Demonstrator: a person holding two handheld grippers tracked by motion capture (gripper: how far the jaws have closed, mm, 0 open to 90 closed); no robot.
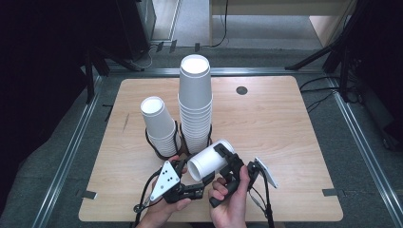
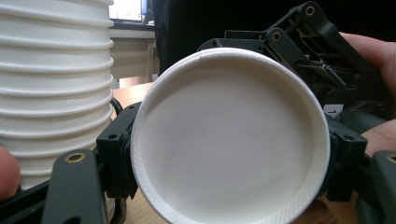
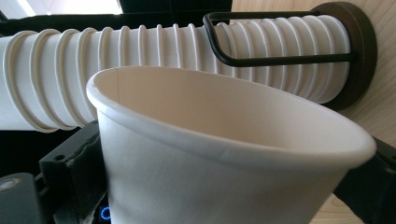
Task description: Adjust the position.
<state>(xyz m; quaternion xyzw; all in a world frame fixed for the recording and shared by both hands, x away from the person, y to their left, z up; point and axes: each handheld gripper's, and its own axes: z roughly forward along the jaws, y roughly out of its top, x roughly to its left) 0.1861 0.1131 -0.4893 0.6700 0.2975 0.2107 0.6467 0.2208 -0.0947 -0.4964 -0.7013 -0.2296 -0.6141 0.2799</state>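
One white paper cup (image 1: 211, 159) lies on its side in the air over the table's near edge. Its recessed base (image 2: 231, 140) faces my left gripper (image 1: 196, 176), whose jaws press on both sides of that base. My right gripper (image 1: 229, 156) is shut across the cup's body, and the cup's rim (image 3: 224, 144) rises between its jaws. Just behind the cup stand a tall stack of upside-down white cups (image 1: 195, 99) and, to its left, a shorter stack (image 1: 159, 126).
Each stack sits in a black wire holder (image 3: 359, 56) on the wooden table (image 1: 271, 123). A small black round cap (image 1: 242, 90) lies at the back right. Metal rails and dark stands border the table.
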